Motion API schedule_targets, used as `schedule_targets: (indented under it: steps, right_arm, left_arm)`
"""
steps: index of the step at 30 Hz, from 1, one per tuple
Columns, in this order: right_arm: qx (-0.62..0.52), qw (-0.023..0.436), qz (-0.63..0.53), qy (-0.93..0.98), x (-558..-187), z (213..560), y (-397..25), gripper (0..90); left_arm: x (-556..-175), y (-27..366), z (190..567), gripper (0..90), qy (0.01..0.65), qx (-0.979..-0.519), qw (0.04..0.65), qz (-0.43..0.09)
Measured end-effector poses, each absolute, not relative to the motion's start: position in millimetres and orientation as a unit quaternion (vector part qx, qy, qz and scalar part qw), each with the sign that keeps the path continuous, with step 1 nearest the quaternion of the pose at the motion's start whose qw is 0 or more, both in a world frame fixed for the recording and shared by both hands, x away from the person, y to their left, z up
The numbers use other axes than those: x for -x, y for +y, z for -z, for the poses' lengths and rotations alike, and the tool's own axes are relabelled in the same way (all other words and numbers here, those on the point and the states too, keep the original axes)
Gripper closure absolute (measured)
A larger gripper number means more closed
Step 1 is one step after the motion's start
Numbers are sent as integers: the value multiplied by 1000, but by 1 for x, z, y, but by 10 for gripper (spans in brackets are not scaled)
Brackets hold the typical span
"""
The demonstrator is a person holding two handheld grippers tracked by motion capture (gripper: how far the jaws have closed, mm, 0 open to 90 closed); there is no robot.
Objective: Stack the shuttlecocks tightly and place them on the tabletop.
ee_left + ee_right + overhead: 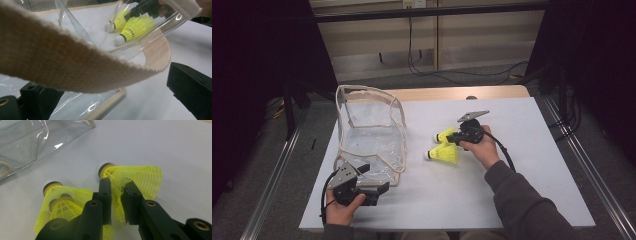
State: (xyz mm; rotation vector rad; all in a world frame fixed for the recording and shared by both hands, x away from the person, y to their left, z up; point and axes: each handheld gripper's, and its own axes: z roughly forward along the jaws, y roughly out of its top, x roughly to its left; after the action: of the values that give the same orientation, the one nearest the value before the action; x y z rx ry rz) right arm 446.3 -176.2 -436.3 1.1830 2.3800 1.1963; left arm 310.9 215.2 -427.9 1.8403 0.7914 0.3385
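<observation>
White tabletop (pixel 522 165) sat in a dark room, cables on the floor behind. Right gripper (pixel 116 195) jaws pinched a shuttlecock's (pixel 135 180) skirt. Left gripper (pixel 379 192) jaws stood wide around the bag's (pixel 372 130) strap (pixel 75 65).

1. A white table (pixel 522 165) stands in the middle of the room.
2. Its far edge (pixel 452 93) is light brown wood.
3. The floor (pixel 272 165) around it is grey.
4. Shiny metal rails (pixel 269 180) run along the floor on both sides of the table.
5. The back wall (pixel 472 35) is pale, with black cables (pixel 447 75) hanging down to the floor.
6. Dark curtains (pixel 257 50) hang at the left and right.
</observation>
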Motion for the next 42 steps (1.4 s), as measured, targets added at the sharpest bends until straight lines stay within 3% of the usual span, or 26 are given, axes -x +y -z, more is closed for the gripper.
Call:
schedule_targets:
  steps: [6,42]
  right_arm:
    - [-402,111,-411,811,-447,438,-176,896]
    - [-386,127,-446,797,-412,423,-225,900]
  left_arm:
    - [-311,215,428,30,330,-770,528,-140]
    - [-311,215,428,30,330,-772,524,-143]
